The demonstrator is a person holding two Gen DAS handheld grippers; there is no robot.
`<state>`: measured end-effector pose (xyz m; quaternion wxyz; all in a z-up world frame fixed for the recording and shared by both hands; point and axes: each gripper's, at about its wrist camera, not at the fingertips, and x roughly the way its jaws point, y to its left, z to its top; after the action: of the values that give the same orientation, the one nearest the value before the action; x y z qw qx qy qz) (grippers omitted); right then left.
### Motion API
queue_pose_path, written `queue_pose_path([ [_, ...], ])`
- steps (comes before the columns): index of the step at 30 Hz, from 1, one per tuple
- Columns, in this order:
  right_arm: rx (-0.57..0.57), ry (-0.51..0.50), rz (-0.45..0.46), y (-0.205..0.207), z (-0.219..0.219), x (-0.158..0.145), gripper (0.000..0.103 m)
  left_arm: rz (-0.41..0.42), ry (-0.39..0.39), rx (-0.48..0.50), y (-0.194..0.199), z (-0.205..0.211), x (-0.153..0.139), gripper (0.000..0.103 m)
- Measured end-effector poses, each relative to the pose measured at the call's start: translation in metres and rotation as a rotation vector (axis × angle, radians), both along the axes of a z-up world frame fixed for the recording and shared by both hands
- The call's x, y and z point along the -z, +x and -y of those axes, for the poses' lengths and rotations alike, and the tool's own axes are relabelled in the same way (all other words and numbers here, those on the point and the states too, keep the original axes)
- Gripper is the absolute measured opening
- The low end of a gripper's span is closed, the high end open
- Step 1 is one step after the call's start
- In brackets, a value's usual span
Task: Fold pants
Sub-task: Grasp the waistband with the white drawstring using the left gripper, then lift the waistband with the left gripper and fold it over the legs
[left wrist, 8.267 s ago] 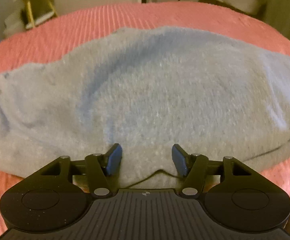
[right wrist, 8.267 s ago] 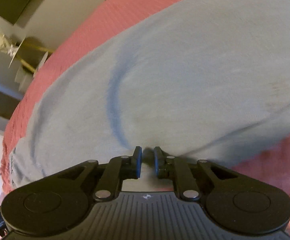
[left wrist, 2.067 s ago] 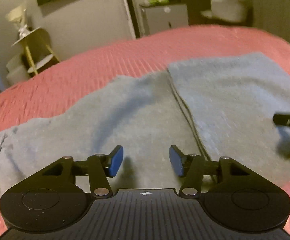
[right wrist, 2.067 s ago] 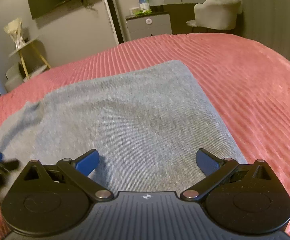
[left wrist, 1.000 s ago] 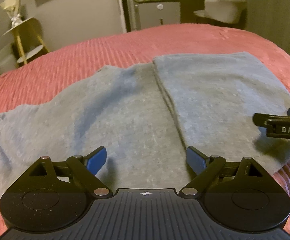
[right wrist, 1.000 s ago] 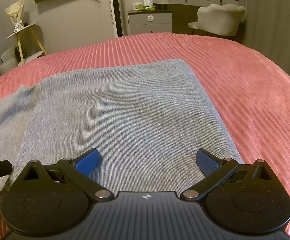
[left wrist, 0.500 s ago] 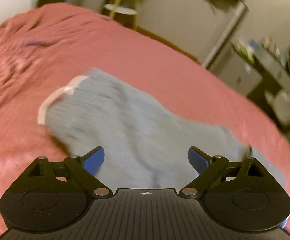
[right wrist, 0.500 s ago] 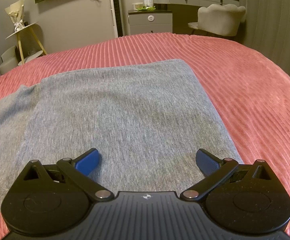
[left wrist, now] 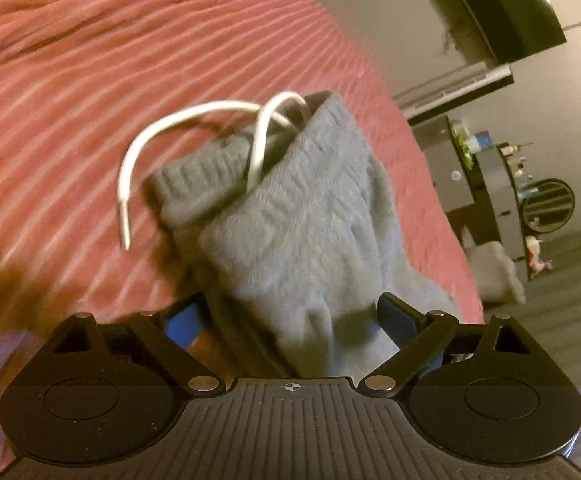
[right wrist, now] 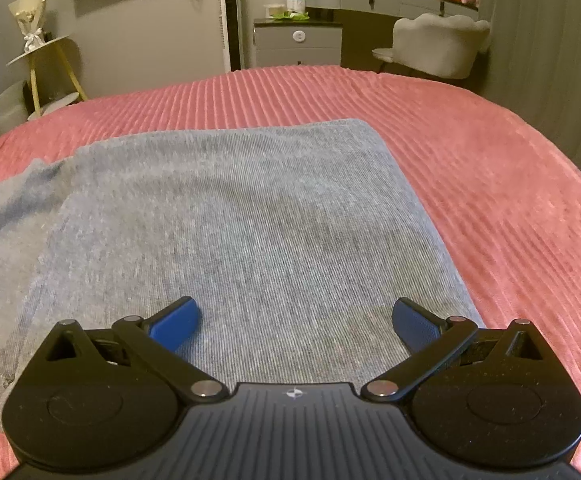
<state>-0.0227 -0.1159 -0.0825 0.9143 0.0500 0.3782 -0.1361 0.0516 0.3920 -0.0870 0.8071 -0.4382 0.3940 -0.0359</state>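
Note:
Grey knit pants (right wrist: pixel 226 232) lie on a pink ribbed bedspread (right wrist: pixel 490 184), with one part folded over flat. My right gripper (right wrist: pixel 294 324) is open and empty, low over the near edge of the folded part. In the left wrist view the ribbed waistband end (left wrist: pixel 290 216) of the pants is rumpled, with a white drawstring (left wrist: pixel 138 160) looping out onto the bedspread. My left gripper (left wrist: pixel 290 320) is open, its fingers on either side of the grey cloth near the waistband, and it grips nothing.
The bedspread (left wrist: pixel 90 80) runs wide on all sides of the pants. Beyond the bed stand a grey dresser (right wrist: pixel 298 40), a pale chair (right wrist: pixel 438 40), a small side table with a bouquet (right wrist: pixel 38 48) and a wall-mounted screen (left wrist: pixel 502 8).
My left gripper has swung left from the middle of the pants to the waistband end and come down close over it. The right gripper has stayed still and open.

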Motion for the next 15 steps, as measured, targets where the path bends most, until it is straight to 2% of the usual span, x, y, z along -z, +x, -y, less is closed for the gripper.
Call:
queue_pose_path([
  [3, 0.008, -0.001, 0.003, 0.0, 0.0, 0.0, 0.103, 0.054, 0.04, 0.022, 0.009, 0.006, -0.002, 0.095],
  [5, 0.013, -0.007, 0.003, 0.0, -0.002, 0.0, 0.103, 0.115, 0.081, 0.051, 0.006, 0.015, -0.006, 0.09],
  [6, 0.014, -0.01, 0.002, 0.001, -0.002, 0.0, 0.103, 0.149, 0.099, 0.061, 0.004, 0.018, -0.007, 0.082],
  [8, 0.018, -0.012, 0.002, 0.001, -0.002, 0.0, 0.103, 0.174, 0.081, 0.054, 0.004, 0.018, -0.003, 0.081],
  [9, 0.021, -0.013, 0.004, 0.001, -0.003, 0.001, 0.103, 0.151, 0.065, 0.034, 0.006, 0.015, 0.002, 0.08],
  [11, 0.025, -0.017, 0.007, 0.001, -0.003, 0.001, 0.103, 0.171, 0.051, 0.013, 0.006, 0.015, 0.006, 0.087],
  [12, 0.026, -0.02, 0.008, 0.002, -0.004, 0.002, 0.103, 0.183, 0.045, 0.021, 0.008, 0.018, 0.004, 0.096],
  [13, 0.027, -0.023, 0.009, 0.002, -0.004, 0.002, 0.103, 0.173, 0.061, 0.037, 0.01, 0.022, 0.001, 0.097],
  [15, 0.028, -0.026, 0.01, 0.002, -0.004, 0.002, 0.103, 0.124, 0.14, 0.061, 0.016, 0.033, -0.007, 0.097],
])
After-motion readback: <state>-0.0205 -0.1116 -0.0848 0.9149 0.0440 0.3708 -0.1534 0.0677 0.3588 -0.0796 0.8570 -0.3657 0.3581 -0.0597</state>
